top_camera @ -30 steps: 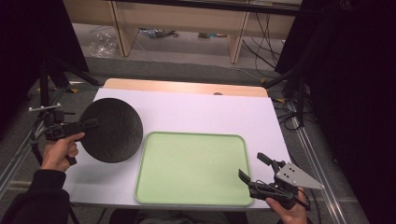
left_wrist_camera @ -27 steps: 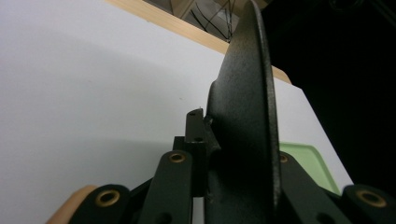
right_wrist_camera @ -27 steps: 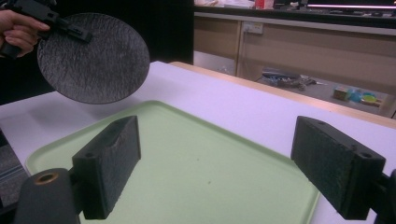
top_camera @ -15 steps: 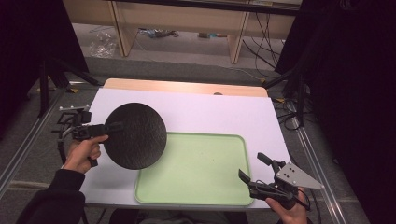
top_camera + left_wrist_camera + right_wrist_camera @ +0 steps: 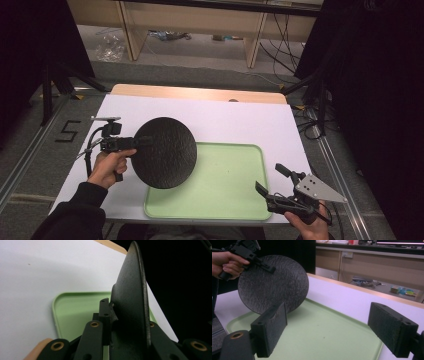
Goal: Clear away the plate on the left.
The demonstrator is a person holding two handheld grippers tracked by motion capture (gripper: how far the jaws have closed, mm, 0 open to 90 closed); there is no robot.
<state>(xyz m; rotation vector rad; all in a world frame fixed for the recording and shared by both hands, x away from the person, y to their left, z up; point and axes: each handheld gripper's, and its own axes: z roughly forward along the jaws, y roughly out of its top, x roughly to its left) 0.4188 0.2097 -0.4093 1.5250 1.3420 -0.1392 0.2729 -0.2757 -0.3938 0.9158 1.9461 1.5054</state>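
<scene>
A matte black plate [image 5: 164,152] with a rough, pebbled texture sits against a pale green tray [image 5: 225,190] on a white tabletop [image 5: 235,120] edged in light wood. The left gripper [image 5: 142,141] is black, with brass-coloured rivets on its arms. The right gripper [image 5: 272,181] is black too, topped by a grey plate. The person's sleeve [image 5: 75,220] is dark.

In the high view the plate [image 5: 165,152] covers the tray's [image 5: 225,180] near-left corner and the left gripper's [image 5: 142,141] fingers. In the left gripper view the plate's lower rim runs off the bottom edge, hiding one finger.
</scene>
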